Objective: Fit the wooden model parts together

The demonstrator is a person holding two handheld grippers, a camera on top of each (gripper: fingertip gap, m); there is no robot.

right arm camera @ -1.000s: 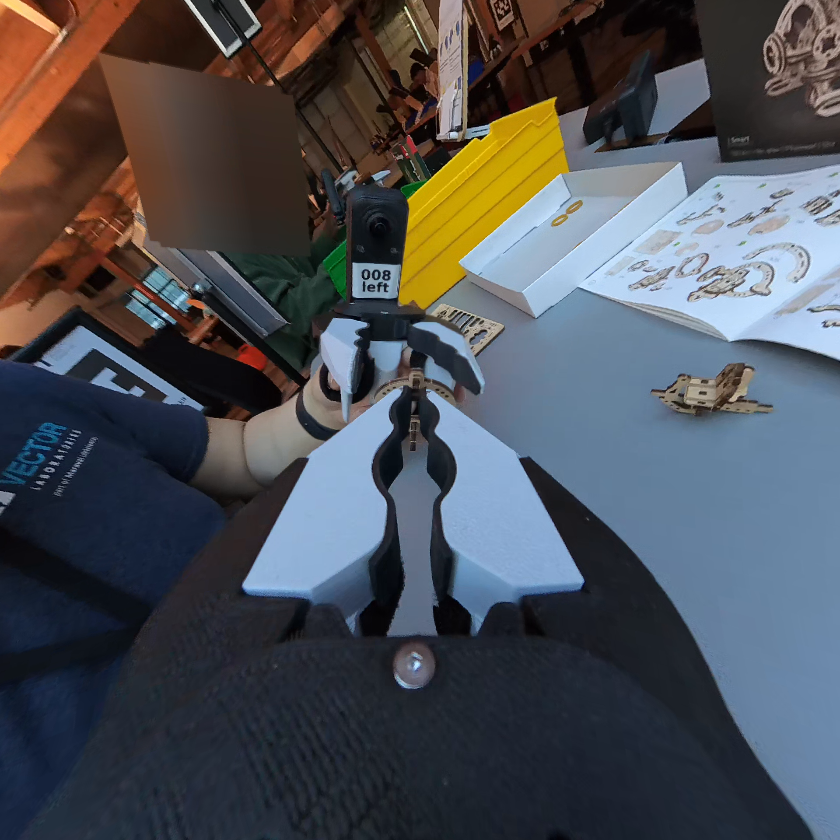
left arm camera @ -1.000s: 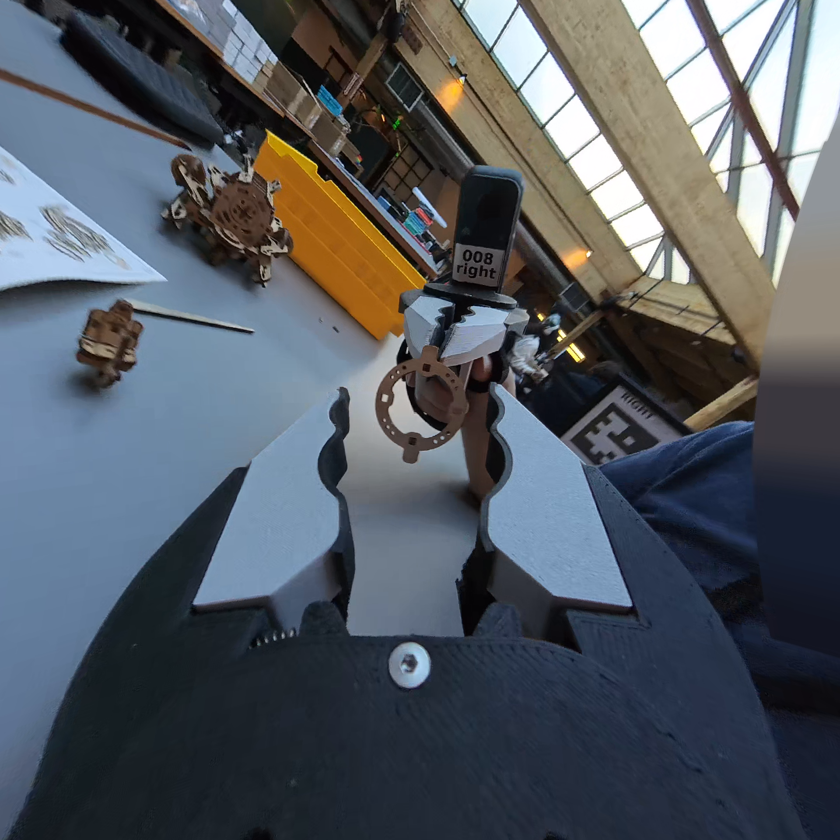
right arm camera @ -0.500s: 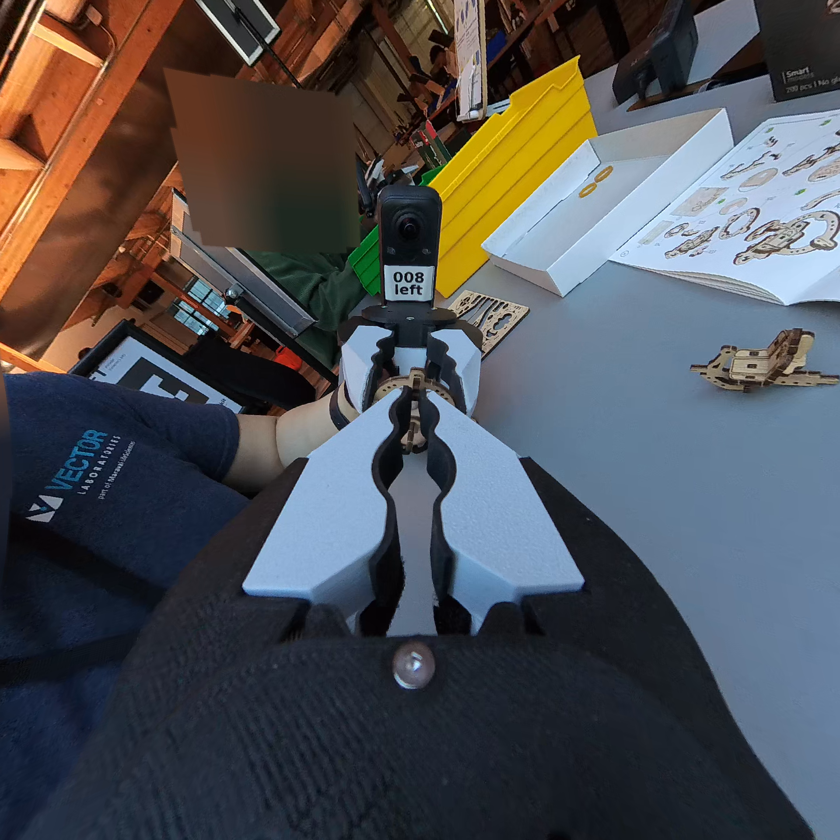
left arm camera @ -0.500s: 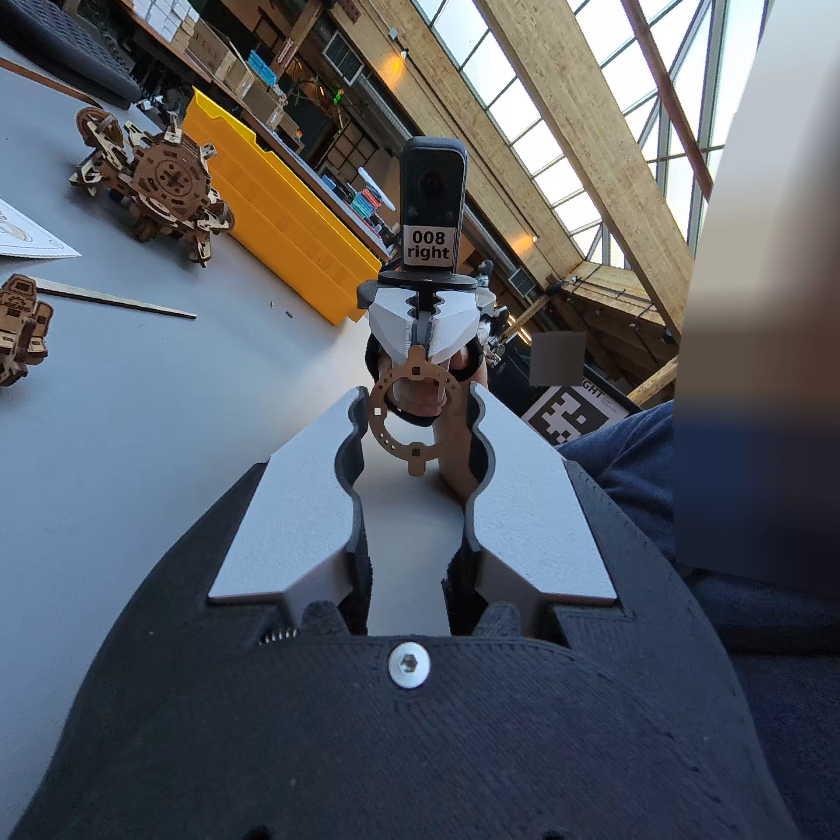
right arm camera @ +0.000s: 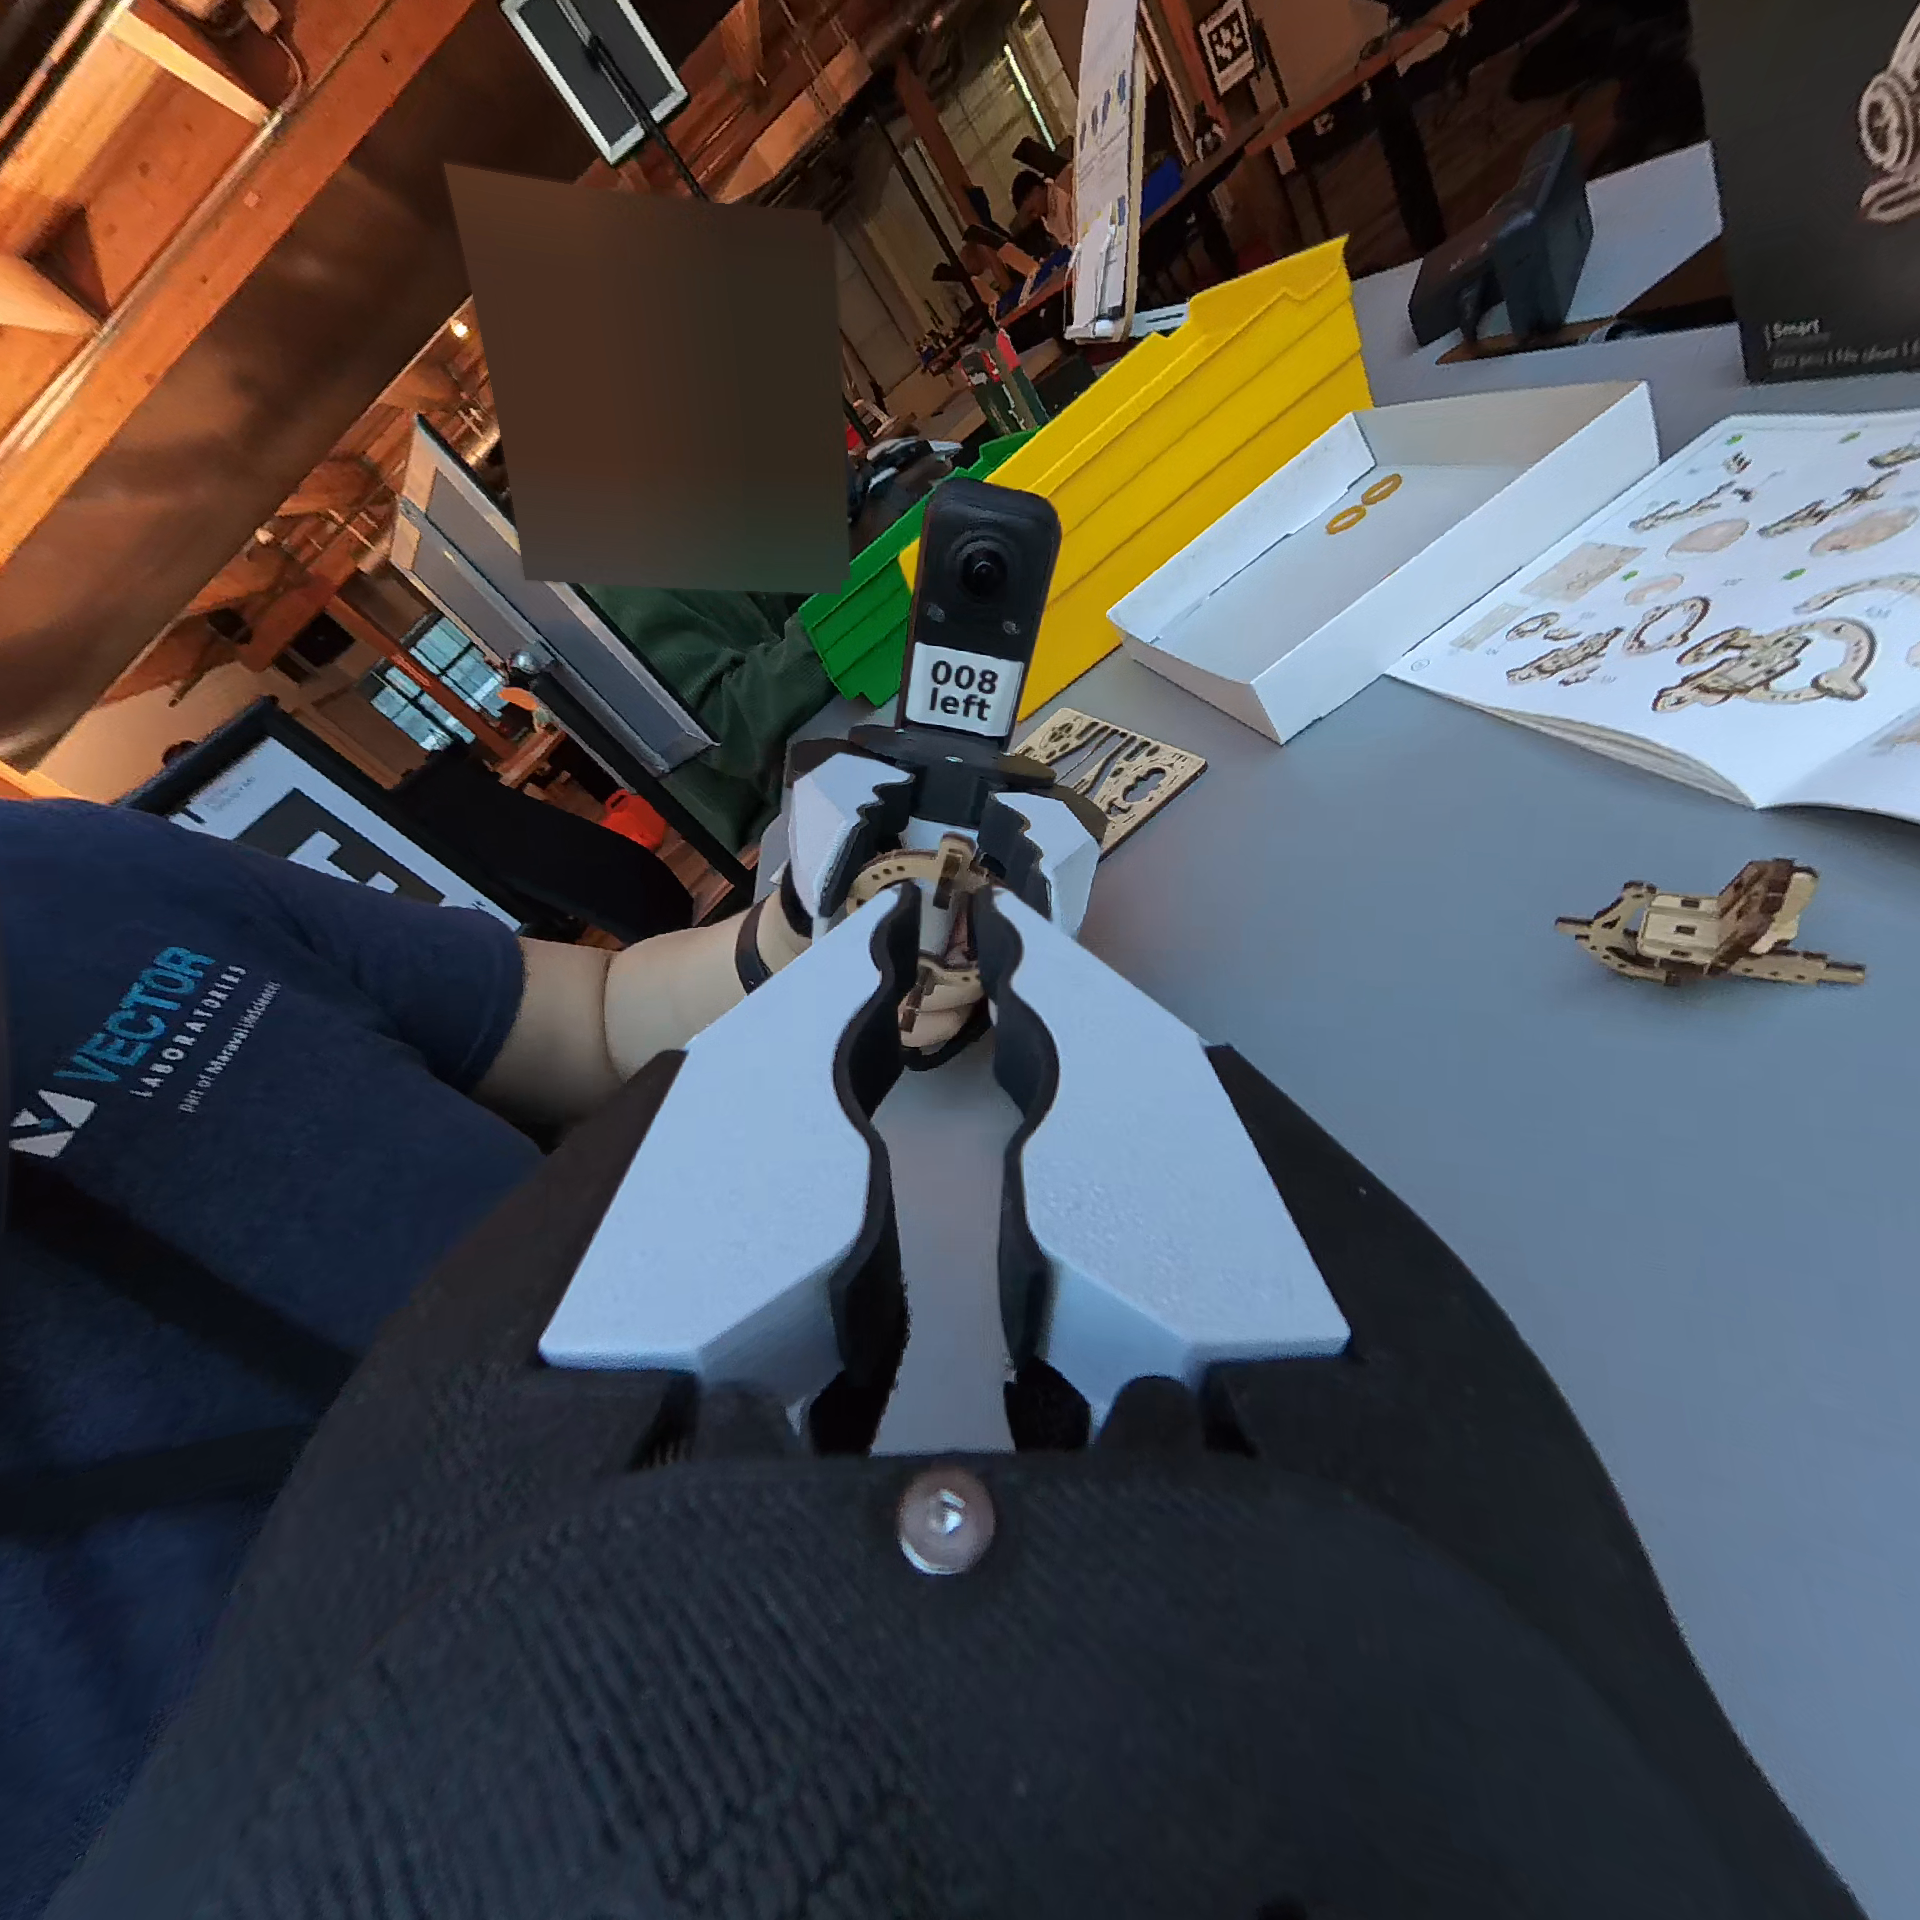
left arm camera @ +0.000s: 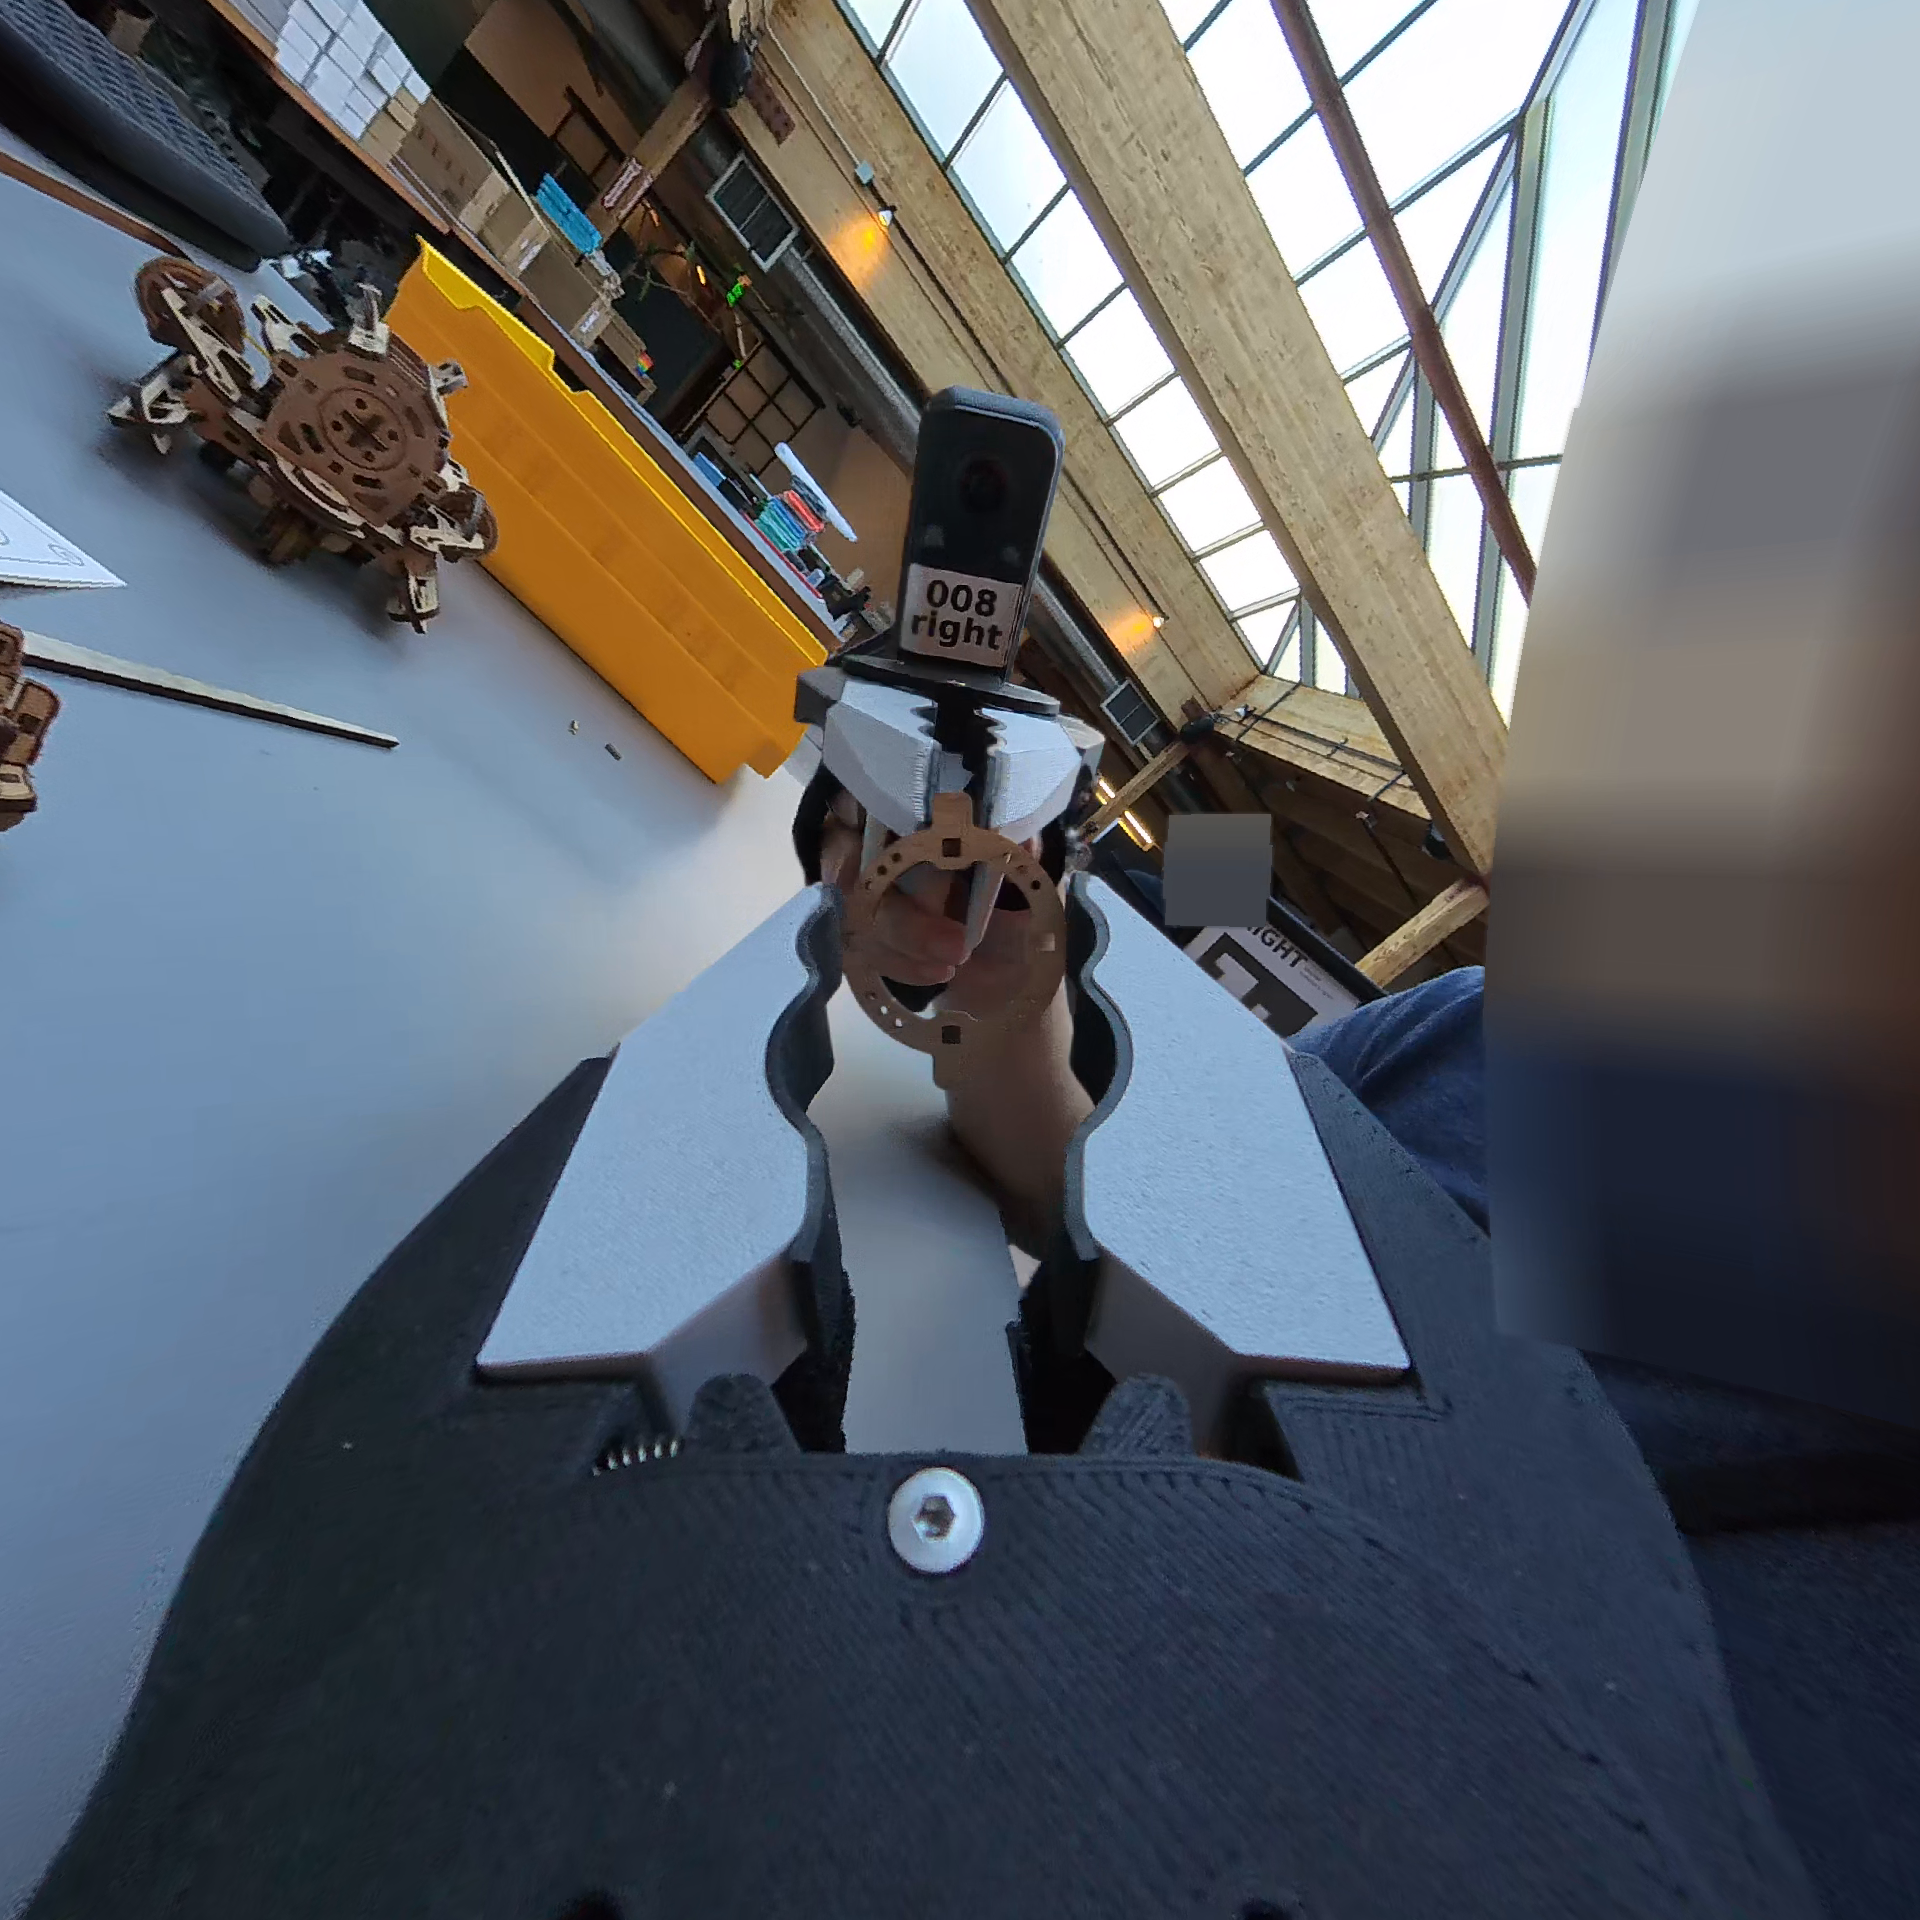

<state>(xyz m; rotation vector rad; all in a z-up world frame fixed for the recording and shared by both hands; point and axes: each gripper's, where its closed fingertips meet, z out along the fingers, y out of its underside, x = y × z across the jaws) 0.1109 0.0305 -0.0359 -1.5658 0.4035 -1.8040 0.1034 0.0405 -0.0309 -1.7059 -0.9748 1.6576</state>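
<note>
A flat wooden ring with small holes and tabs (left arm camera: pixel 1023 1003) is pinched at its top tab by my right gripper (left arm camera: pixel 961 821), which faces the left wrist camera and is shut on it. The ring hangs upright above the grey table (left arm camera: pixel 312 987). My left gripper (left arm camera: pixel 951 899) is open, and the ring sits between its fingertips (left arm camera: pixel 821 914). I cannot tell if they touch it. In the right wrist view the ring (right arm camera: pixel 951 862) shows edge-on between my right gripper's (right arm camera: pixel 943 899) fingers, with the left gripper (right arm camera: pixel 935 847) open just behind it.
An assembled wooden model (left arm camera: pixel 312 457), a thin wooden strip (left arm camera: pixel 208 686) and a yellow bin (left arm camera: pixel 623 582) lie far left. In the right wrist view a small wooden subassembly (right arm camera: pixel 1714 925), a part sheet (right arm camera: pixel 1122 769), a white box (right arm camera: pixel 1382 551) and an open booklet (right arm camera: pixel 1714 644) lie to the right. Less than 4 cm separates the two grippers' tips.
My left gripper's jaws have narrowed and moved up to the ring, which now sits between the fingertips. The right gripper keeps its hold on the ring.
</note>
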